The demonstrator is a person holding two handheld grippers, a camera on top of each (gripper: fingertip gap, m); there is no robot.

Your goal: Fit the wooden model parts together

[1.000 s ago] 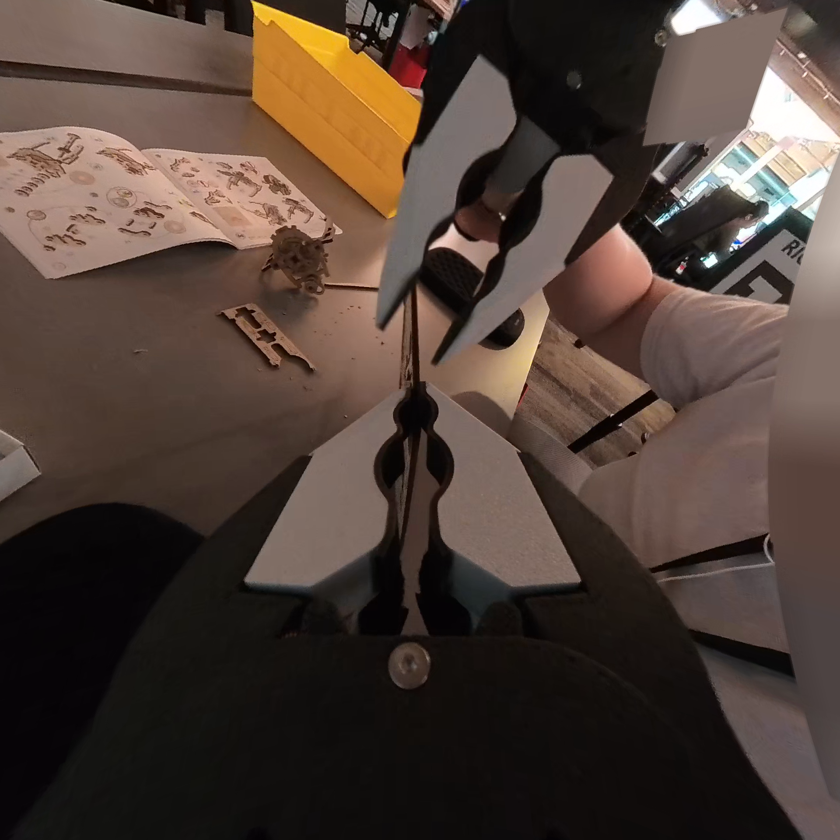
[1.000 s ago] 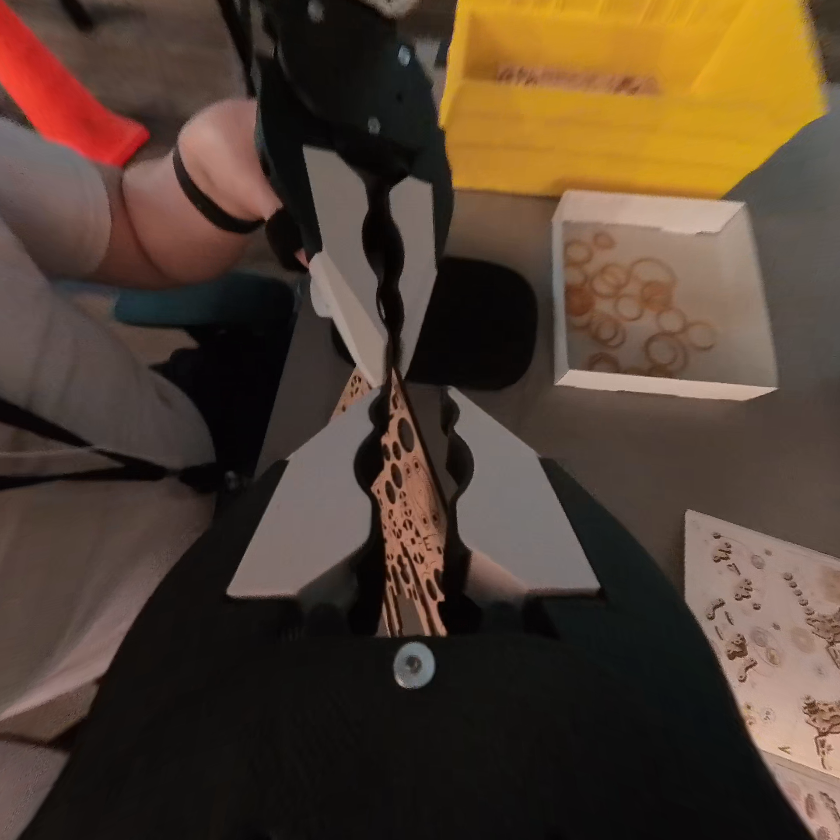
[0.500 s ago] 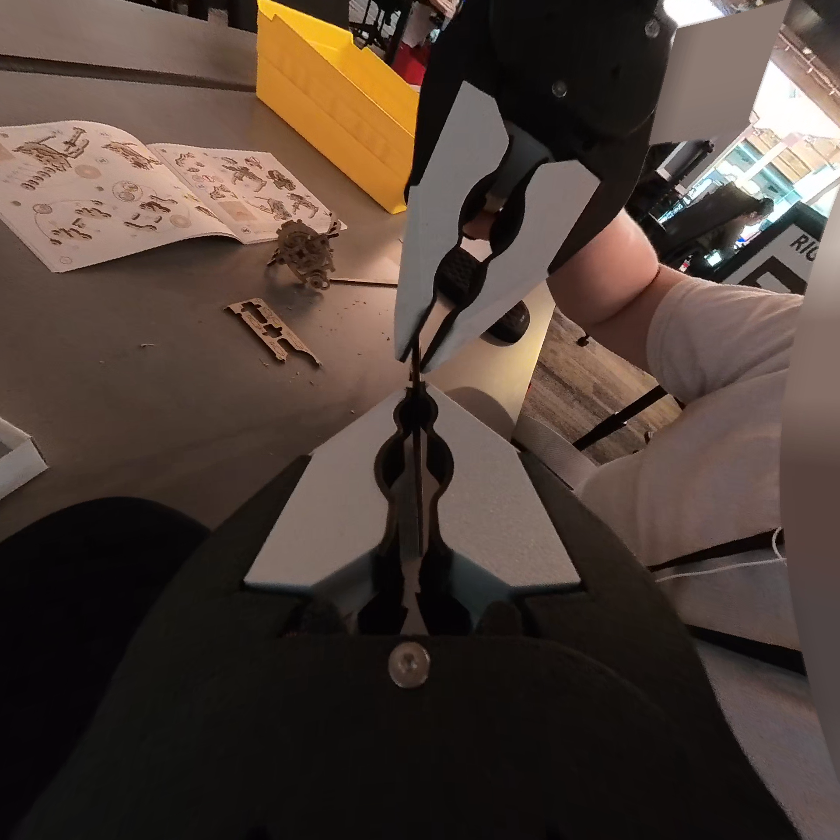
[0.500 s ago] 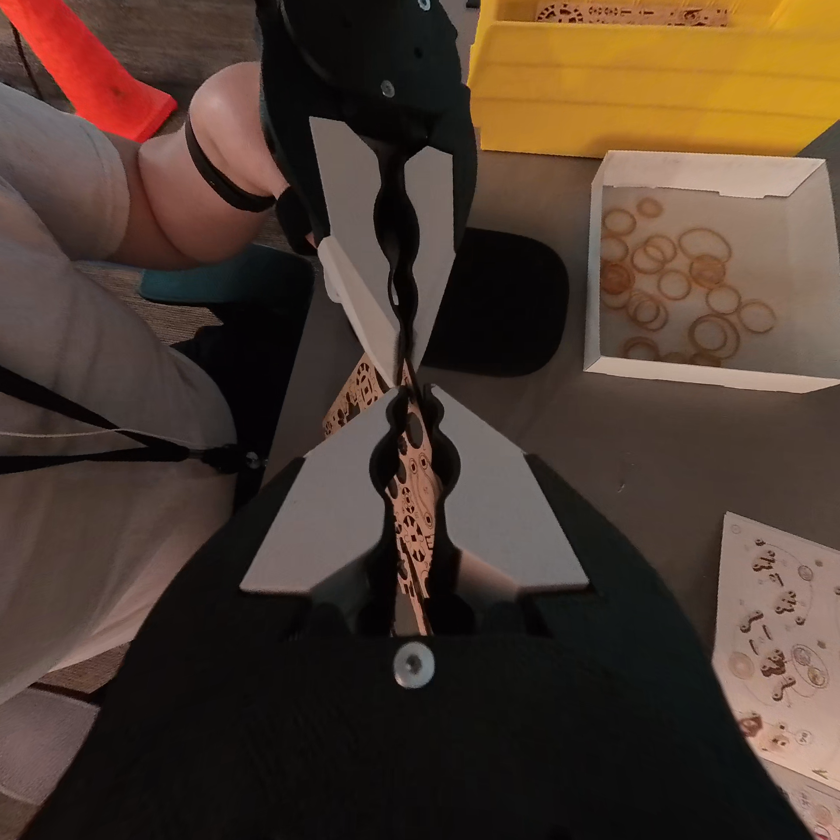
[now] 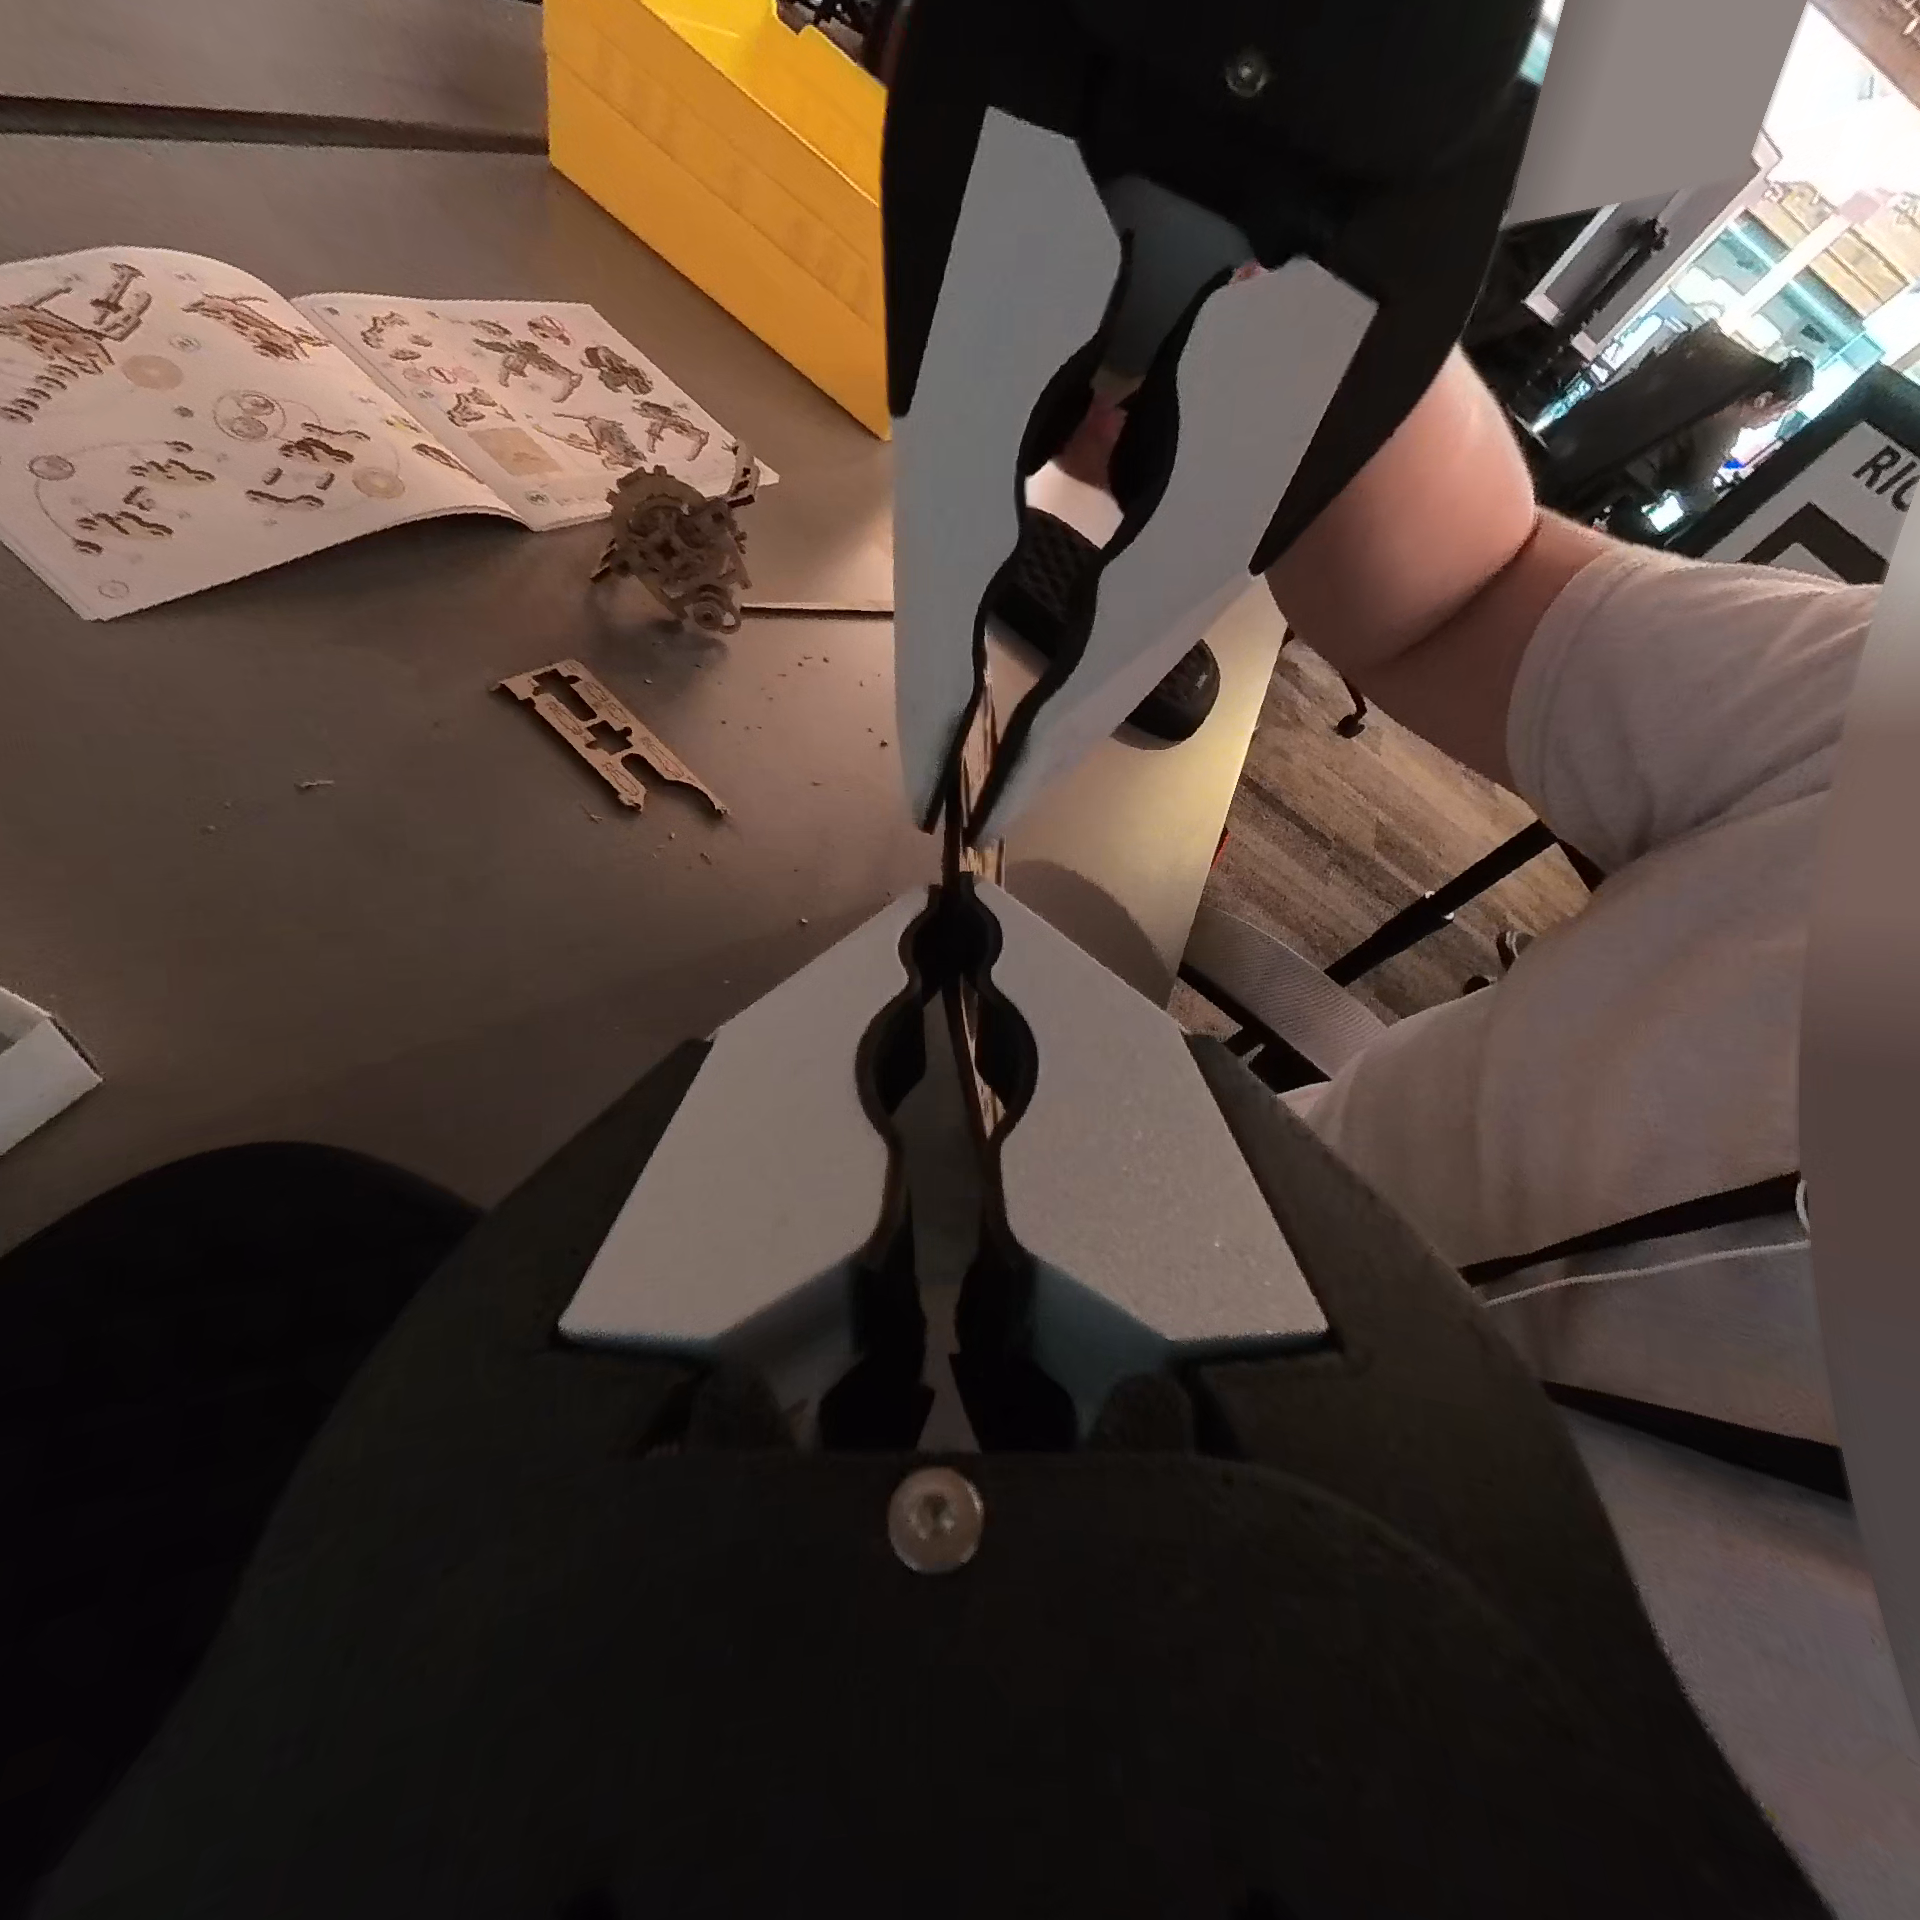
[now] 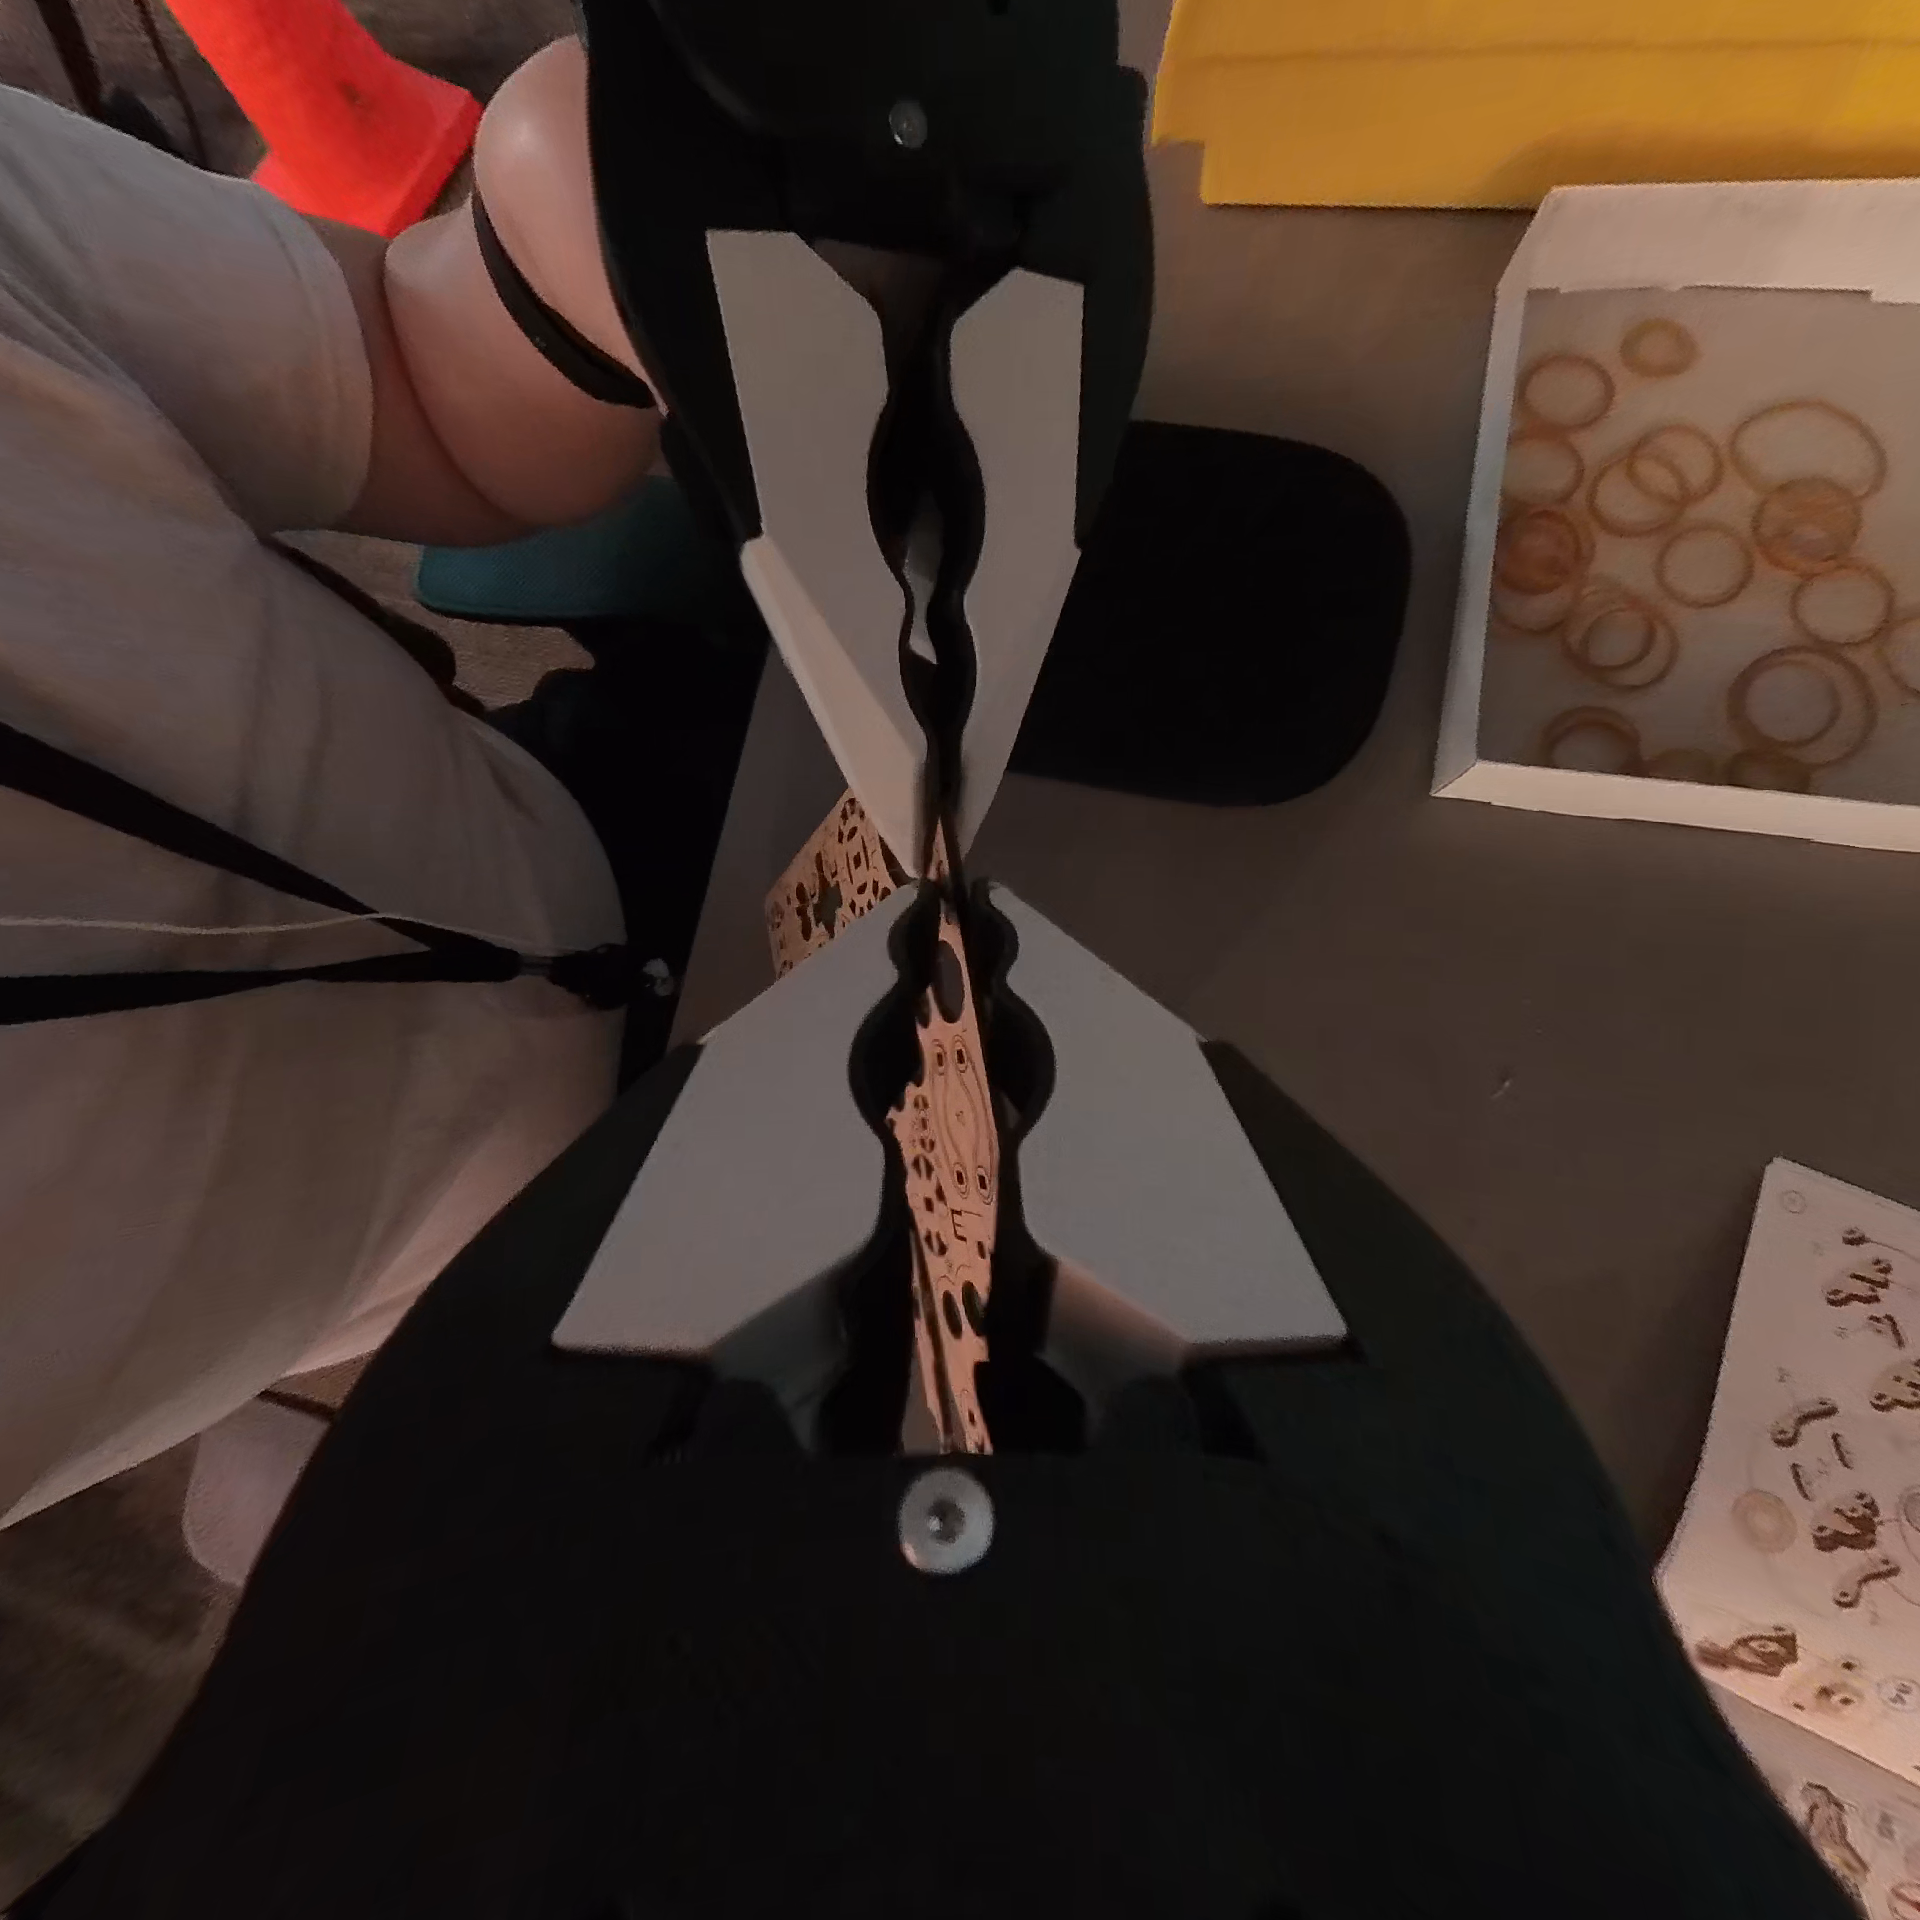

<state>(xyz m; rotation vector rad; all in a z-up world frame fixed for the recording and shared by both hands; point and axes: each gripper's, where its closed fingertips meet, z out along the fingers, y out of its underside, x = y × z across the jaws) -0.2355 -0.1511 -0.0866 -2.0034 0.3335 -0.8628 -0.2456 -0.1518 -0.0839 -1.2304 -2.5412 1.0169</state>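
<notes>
You have the wooden sheet [image 6: 951,1164] pinched between both tools, held edge-on in the air over the near edge of the counter [image 5: 312,914]. It is a thin, pale panel cut through with many small holes and part outlines; in the right wrist view its face shows between the fingers and a corner pokes out to the left of the tips, while in the left wrist view you see only its dark thin edge.

Your right gripper [image 6: 948,894] is clamped on the sheet, its jaws drawn nearly together with the panel running back along the gap. Your left gripper [image 5: 954,885] is closed on the same sheet from the opposite side. The two grippers meet tip to tip, almost touching, each pointing at the other.

On the counter beyond, in the left wrist view, a small part-built wooden model [image 5: 681,556] stands just beside the open instruction booklet [image 5: 312,416], touching its near right corner. A flat wooden strip [image 5: 608,738] with notched cut-outs lies a little nearer, apart from the model, with crumbs of wood scattered around. A yellow bin [image 5: 727,177] sits at the far side.

In the right wrist view, a white cardboard tray [image 6: 1475,623] holding loose wooden rings [image 6: 1704,561] lies to the right, with a black pad [image 6: 1226,613] between it and the grippers. An orange cone [image 6: 332,114] stands on the floor at far left.
</notes>
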